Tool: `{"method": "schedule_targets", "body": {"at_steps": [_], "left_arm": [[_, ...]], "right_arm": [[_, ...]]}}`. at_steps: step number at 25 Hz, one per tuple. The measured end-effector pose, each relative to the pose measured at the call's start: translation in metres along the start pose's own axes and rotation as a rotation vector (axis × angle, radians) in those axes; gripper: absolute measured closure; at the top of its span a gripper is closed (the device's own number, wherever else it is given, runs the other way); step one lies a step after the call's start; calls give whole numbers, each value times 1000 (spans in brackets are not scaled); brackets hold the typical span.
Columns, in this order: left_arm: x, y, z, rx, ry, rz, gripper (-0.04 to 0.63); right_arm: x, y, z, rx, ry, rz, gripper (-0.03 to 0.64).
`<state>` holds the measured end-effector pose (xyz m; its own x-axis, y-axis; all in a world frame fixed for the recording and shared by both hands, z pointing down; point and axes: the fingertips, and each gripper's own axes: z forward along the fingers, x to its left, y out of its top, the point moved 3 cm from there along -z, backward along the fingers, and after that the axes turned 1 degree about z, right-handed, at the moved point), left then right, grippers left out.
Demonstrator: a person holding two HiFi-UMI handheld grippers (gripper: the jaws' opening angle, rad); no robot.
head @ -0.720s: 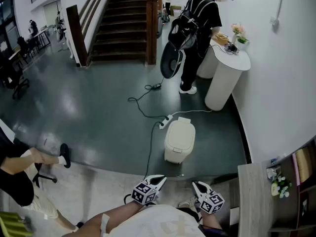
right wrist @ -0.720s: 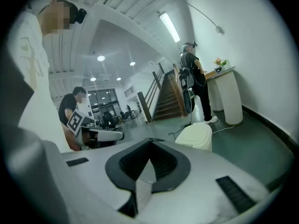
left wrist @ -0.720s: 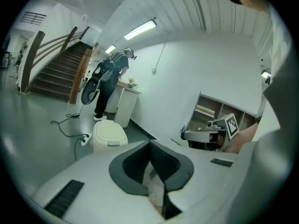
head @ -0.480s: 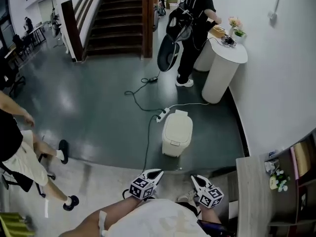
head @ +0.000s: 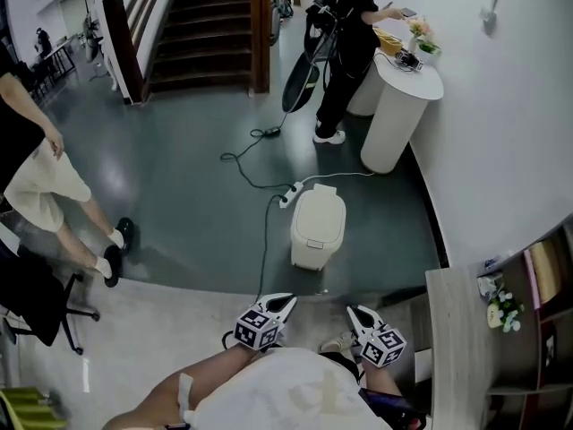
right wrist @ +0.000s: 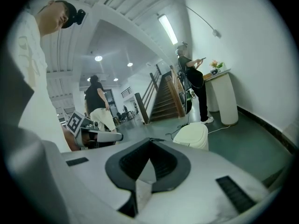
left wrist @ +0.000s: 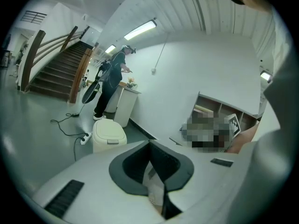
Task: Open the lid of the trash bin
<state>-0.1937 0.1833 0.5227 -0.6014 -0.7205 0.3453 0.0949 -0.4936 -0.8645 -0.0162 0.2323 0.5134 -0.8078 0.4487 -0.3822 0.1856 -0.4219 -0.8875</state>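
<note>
Our left gripper (head: 283,305) and right gripper (head: 356,313) are clenched, empty; the trash bin (head: 315,233) stands well ahead, lid (head: 322,211) down. We should approach, then lift the lid's front edge.

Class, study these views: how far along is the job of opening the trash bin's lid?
Done: nothing yet; the cream plastic trash bin stands on the dark floor with its lid down. In hand: the left tool and right tool are well short of the bin, jaws together and empty. Left: reach the bin and lift its lid.
</note>
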Motion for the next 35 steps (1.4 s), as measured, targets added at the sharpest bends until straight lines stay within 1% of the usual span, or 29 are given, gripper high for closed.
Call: {"method": "schedule_targets", "body": {"at_steps": [11, 17, 22, 27, 35], "left_arm": [[-1, -6, -17, -16, 26, -22, 581], [6, -4, -23, -31, 52, -38, 580], [13, -5, -23, -31, 69, -50, 580], [24, -2, -17, -25, 88, -61, 580], [43, 13, 13, -24, 123, -81, 580]], "right_arm": [[12, -5, -3, 29, 10, -8, 612], [18, -3, 7, 59, 45, -39, 612], [16, -3, 17, 66, 59, -33, 612], [6, -3, 29, 81, 70, -18, 612], [-32, 16, 56, 90, 93, -17, 612]]}}
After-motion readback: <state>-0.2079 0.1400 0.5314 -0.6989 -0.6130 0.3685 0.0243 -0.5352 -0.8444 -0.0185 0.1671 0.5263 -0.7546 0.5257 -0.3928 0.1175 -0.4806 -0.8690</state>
